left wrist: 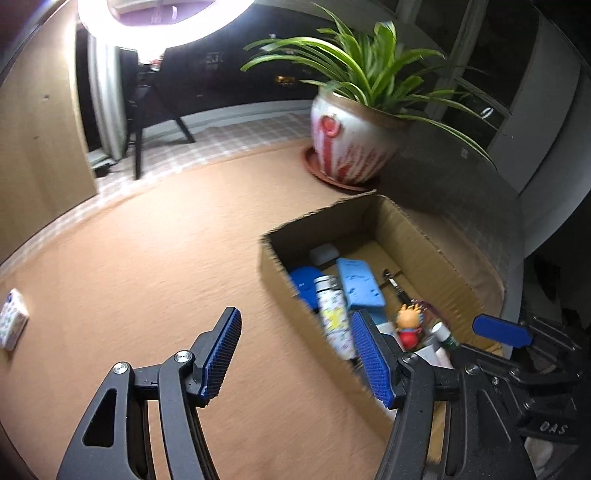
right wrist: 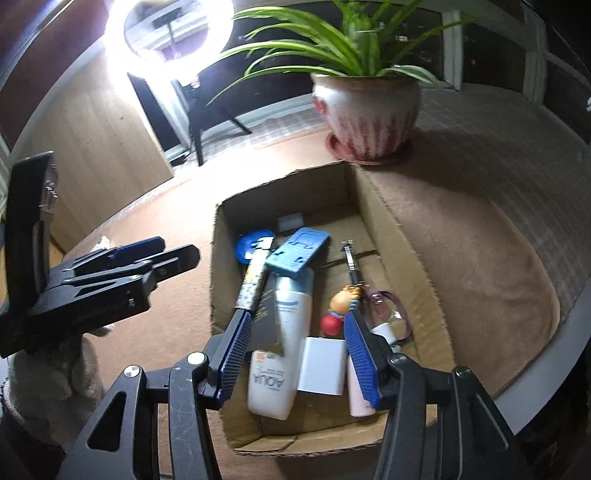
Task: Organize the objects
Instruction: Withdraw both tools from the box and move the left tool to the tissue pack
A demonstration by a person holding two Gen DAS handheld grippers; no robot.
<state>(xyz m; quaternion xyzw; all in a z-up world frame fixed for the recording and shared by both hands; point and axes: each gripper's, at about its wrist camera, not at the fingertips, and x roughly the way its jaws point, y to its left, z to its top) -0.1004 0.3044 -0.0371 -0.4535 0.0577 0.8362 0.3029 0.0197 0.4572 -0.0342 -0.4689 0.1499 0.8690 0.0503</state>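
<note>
We are working over a tan carpeted surface (left wrist: 147, 258), and the largest thing on it is the spider plant in its red-and-white ceramic pot (left wrist: 351, 144), sitting on a red saucer just behind the open cardboard box (right wrist: 236, 221). A ring light (right wrist: 177, 33) is glaring at the back.

The box is holding what we are organizing: a white AQUA sunscreen bottle (right wrist: 280, 369) lying along its floor, a blue rectangular case (right wrist: 299, 251) resting across the bottle's top end, a patterned tube (right wrist: 253, 280) leaning by the left wall, a white block (right wrist: 323, 365), a round blue lid (right wrist: 245, 247), a small cartoon figurine (right wrist: 341, 306) and a thin pen (right wrist: 352, 266).

Our right gripper (right wrist: 297, 352) is hanging over the near end of the box, jaws partly parted and gripping nothing. Our left gripper (left wrist: 295, 354) is hovering over the box's left wall, jaws spread wider and empty.

A small patterned tissue packet (left wrist: 13, 323) is lying on the carpet, well apart to the left.
</note>
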